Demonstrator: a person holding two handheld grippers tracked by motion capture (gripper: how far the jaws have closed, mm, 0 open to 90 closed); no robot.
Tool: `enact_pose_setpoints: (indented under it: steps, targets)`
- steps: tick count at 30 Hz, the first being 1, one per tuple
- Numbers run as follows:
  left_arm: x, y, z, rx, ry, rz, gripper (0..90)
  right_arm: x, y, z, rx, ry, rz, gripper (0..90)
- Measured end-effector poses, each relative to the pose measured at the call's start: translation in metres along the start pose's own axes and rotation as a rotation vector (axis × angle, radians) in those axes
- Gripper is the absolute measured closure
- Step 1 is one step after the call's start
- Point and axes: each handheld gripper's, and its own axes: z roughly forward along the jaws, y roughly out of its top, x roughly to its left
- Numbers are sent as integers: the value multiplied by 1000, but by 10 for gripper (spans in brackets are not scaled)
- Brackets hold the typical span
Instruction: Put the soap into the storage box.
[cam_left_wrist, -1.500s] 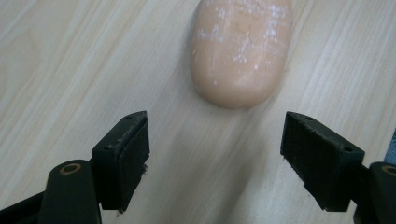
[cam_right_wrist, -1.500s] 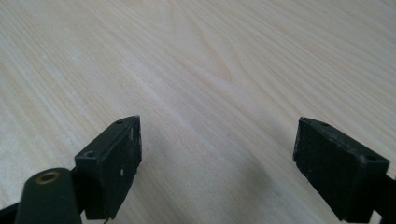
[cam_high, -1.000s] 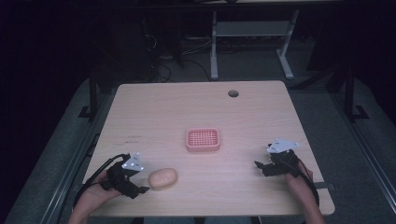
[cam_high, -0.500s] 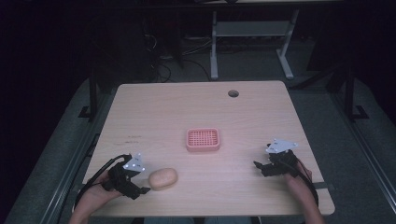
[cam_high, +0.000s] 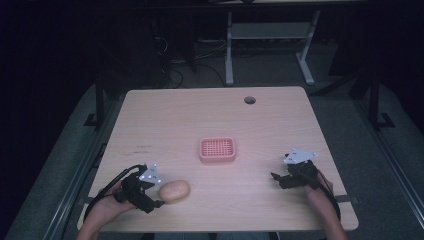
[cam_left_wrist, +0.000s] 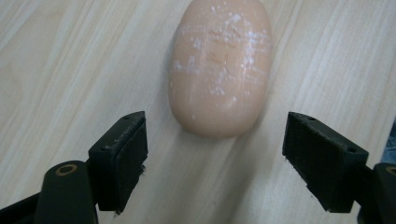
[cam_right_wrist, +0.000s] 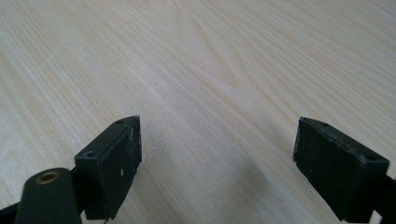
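A tan, potato-shaped bar (cam_high: 174, 190) lies on the wooden table (cam_high: 210, 120) near its front left. Its surface is flecked with white in the left gripper view (cam_left_wrist: 219, 65). My left gripper (cam_high: 152, 193) sits just left of it, open, with the bar's near end just ahead of the jaws (cam_left_wrist: 212, 154) and not touched by them. A pink perforated tray (cam_high: 217, 149) rests at the table's middle. My right gripper (cam_high: 278, 180) stands open at the front right, over bare wood (cam_right_wrist: 215, 158), nothing between its jaws.
A round cable hole (cam_high: 249, 100) lies near the table's far edge. Beyond the table stands a metal frame (cam_high: 270, 45) with cables on a dark floor. The table's front edge runs close behind both hands.
My left gripper has crept slightly toward the tan bar. The right gripper has barely shifted.
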Motion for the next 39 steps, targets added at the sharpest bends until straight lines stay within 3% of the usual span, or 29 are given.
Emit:
enact_pose_setpoints:
  steps: [6, 23, 39]
  targets:
    - [0, 11, 6, 22, -12, 38, 212, 2, 2, -1, -6, -2, 0, 147]
    - [3, 33, 23, 67, -52, 77, 219, 3, 3, -2, -11, 3, 2, 147]
    - [4, 44, 36, 102, -81, 87, 256, 3, 3, -4, -23, 3, 8, 146]
